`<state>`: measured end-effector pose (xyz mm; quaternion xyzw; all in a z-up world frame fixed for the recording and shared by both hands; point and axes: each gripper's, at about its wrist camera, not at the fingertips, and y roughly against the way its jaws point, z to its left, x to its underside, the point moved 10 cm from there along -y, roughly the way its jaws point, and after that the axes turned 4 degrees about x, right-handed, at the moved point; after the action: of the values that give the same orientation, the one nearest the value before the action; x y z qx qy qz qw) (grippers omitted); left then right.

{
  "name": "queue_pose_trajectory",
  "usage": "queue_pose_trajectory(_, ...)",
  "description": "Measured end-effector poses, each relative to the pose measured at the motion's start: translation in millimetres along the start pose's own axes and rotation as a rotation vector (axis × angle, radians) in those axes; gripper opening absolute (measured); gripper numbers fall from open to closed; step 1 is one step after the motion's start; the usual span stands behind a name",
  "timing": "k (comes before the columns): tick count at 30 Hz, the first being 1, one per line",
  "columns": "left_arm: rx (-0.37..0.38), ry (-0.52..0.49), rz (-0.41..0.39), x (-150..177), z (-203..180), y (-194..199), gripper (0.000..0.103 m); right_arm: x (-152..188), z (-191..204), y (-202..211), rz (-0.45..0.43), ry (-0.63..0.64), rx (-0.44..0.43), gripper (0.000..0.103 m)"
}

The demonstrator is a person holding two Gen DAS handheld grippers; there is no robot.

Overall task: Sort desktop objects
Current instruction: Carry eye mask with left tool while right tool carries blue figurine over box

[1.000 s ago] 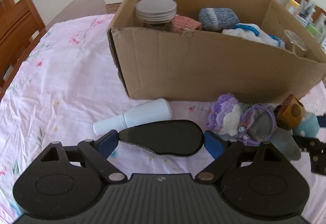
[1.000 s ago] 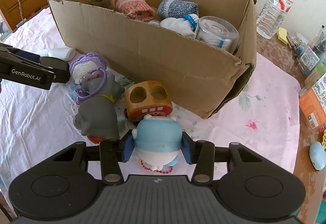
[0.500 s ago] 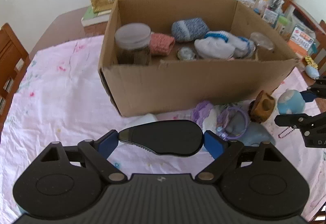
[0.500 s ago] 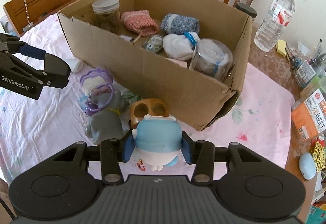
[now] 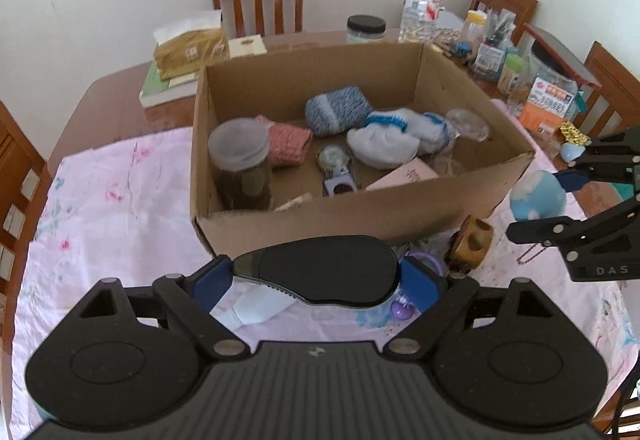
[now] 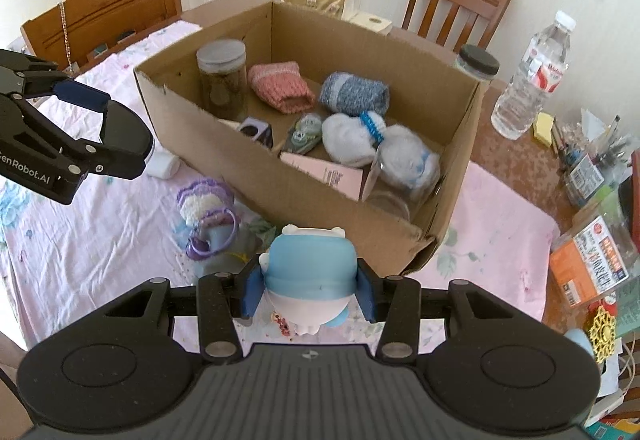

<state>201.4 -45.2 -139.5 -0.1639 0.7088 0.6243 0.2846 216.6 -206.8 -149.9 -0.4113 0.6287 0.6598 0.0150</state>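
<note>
Both tongs are loaded: left tongs grasp a black case, right tongs a blue figurine; cardboard box lies just ahead.

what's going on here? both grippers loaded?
Yes. A person is sorting table clutter into the cardboard box. The left gripper is shut on a flat black oval object, held in front of the box's near wall. The right gripper is shut on a blue-and-white toy figure, held off the box's near corner. Neither is over the opening yet. A purple crochet piece and a white bottle are on the pink cloth.
</note>
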Motion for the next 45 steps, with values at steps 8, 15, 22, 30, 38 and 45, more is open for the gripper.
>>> queue_pose_trajectory(8,0.004,-0.032,-0.05,-22.4,-2.3,10.0,0.09,-18.0,-0.9,12.3,-0.049,0.017,0.017,0.052)
queue_pose_trajectory(15,0.008,-0.046,-0.101,-49.8,-1.7,14.9,0.09,-37.9,-7.0,24.2,-0.096,0.045,0.04,0.052)
queue_pose_trajectory(22,0.004,-0.08,-0.144,-76.6,-0.6,13.9,0.09,-57.2,-12.2,25.5,-0.132,0.073,0.06,0.052)
queue_pose_trajectory(30,0.001,-0.112,-0.162,-92.4,-1.1,4.0,0.09,-81.5,-17.4,19.5,-0.165,0.089,0.085,0.052)
queue_pose_trajectory(38,-0.006,-0.13,-0.157,-97.2,-1.4,-4.0,0.09,-87.3,-13.6,8.6,-0.157,0.096,0.084,0.052)
queue_pose_trajectory(45,-0.006,-0.148,-0.151,-99.3,-2.9,-9.5,0.09,-82.2,-12.6,6.2,-0.146,0.084,0.116,0.067)
